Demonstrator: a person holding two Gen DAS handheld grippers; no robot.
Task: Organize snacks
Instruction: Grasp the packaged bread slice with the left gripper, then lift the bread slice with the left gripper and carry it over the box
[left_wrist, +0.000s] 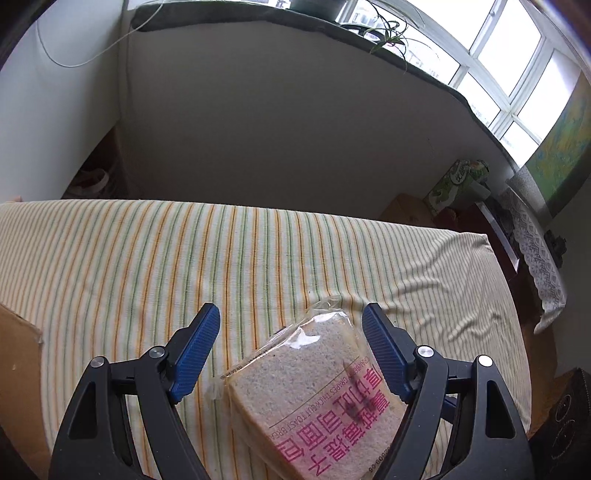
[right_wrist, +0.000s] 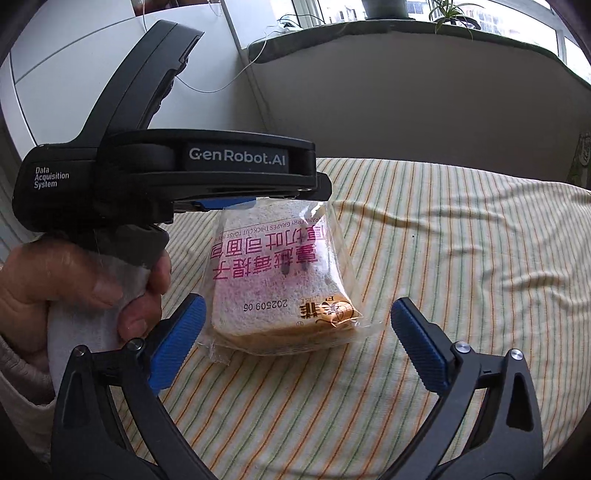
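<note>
Lying flat on a striped cloth (right_wrist: 424, 258), a clear-wrapped packet of thick-cut toast bread (right_wrist: 277, 280) sits between two hand-held tools, and the coming move turns on which of them closes first. The left tool (left_wrist: 291, 347) is the nearer: its blue pads (left_wrist: 195, 354) stand apart on either side of the packet, the far corner of the wrapper reaching up between them, one pad just beside the packet's edge and the other clear of it; nothing is gripped. In the right wrist view this same tool comes in over the far end of the packet, the person's hand (right_wrist: 74, 295) wrapped round its handle. The right tool (right_wrist: 295, 350) is spread wide too and holds nothing; the packet lies ahead of it, its near edge just beyond the fingertips and closer to the left-hand pad. The packet's printed face is up, its lettering running across the right tool's line of sight, and the slice looks roughly square, so no long axis stands out. The wrapper is loose and glossy, likely to slip or crumple under a pinch. The cloth beneath the packet covers what may be a counter or a bed; it wrinkles beyond the packet. A cardboard flap (left_wrist: 18, 332) shows left of the packet, a dark-topped sill with plants (left_wrist: 388, 33) and windows (left_wrist: 517, 74) behind it.
</note>
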